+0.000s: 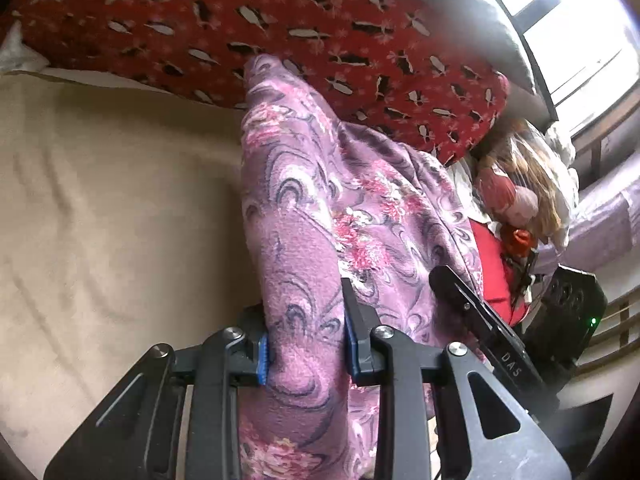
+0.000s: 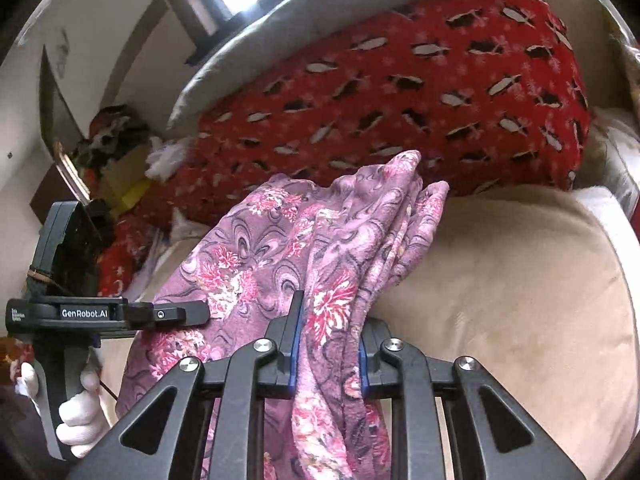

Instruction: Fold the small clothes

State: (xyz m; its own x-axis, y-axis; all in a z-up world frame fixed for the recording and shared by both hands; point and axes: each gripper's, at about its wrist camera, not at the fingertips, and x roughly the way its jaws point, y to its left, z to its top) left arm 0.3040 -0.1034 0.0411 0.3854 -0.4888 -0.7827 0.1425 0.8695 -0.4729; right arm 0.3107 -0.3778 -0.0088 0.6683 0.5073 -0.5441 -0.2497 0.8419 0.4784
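Observation:
A purple garment with pink flowers (image 1: 320, 208) hangs bunched between both grippers above a beige bed surface (image 1: 100, 220). My left gripper (image 1: 306, 340) is shut on a thick fold of it, blue pads pressed against the cloth. My right gripper (image 2: 328, 344) is shut on another bunched fold of the same garment (image 2: 256, 264). The right gripper shows at the right of the left wrist view (image 1: 480, 312), the left gripper at the left of the right wrist view (image 2: 120, 314), held by a white-gloved hand (image 2: 76, 420). The garment's lower part is hidden behind the gripper frames.
A large red pillow with black and white marks (image 1: 240, 24) lies along the back, under a grey cushion (image 2: 320, 20). A doll with long hair (image 1: 520, 192) lies at the right. Clutter and a box (image 2: 116, 152) sit by the wall. A window (image 1: 592, 32) is behind.

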